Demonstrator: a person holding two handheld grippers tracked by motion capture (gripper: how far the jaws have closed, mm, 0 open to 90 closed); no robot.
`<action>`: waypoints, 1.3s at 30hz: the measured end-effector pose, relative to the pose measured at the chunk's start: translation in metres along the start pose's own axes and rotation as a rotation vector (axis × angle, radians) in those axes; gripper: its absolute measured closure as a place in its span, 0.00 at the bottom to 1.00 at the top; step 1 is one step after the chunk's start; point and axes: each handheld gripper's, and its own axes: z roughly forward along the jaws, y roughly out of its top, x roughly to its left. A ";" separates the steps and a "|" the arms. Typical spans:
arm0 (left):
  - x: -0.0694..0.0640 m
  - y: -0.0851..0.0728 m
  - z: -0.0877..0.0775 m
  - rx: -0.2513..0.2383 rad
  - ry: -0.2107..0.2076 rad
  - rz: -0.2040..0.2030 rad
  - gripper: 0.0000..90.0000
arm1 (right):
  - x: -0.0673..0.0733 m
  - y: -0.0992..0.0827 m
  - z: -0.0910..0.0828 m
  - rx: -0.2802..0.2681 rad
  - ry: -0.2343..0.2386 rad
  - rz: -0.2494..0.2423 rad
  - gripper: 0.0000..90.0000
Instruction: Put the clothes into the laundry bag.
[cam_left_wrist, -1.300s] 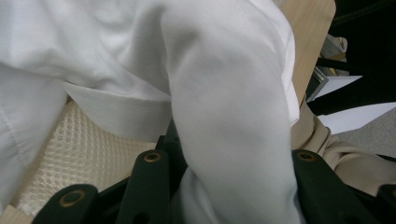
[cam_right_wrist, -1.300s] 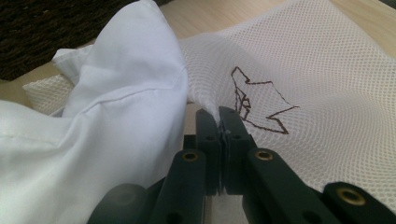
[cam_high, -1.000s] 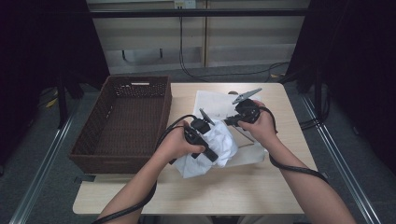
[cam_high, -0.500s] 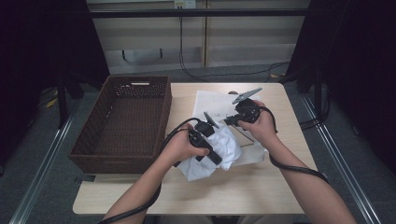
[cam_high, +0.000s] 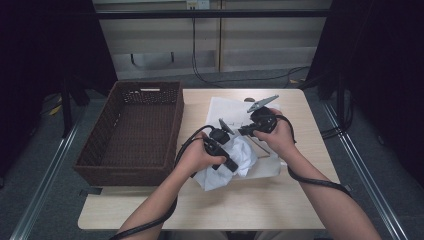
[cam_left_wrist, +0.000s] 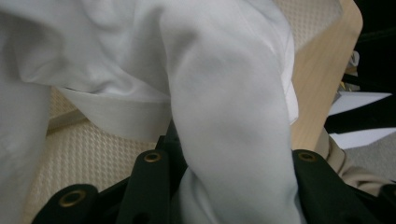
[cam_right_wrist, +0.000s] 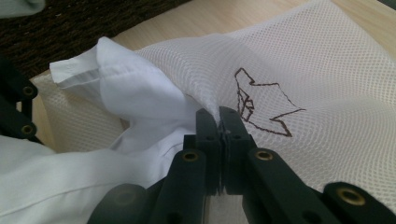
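Right claw clamped on mesh bag edge; left claw gripping white shirt; no legible writing.

white shirt, brown basket

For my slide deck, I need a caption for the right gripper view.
Right gripper pinches the white mesh bag's edge while a white shirt goes in.

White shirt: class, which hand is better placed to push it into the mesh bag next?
Left, probably: its jaws hold the shirt, while the right gripper pinches the bag edge open.
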 end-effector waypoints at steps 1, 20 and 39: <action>0.001 0.000 0.000 0.005 0.002 0.009 0.72 | 0.000 0.000 0.000 0.000 0.001 -0.002 0.98; 0.004 0.003 0.003 -0.061 0.080 -0.050 0.71 | 0.001 0.000 -0.001 -0.004 0.002 -0.005 0.98; 0.003 -0.001 0.007 -0.113 0.134 -0.116 0.70 | 0.003 -0.003 0.000 0.003 0.003 -0.004 0.98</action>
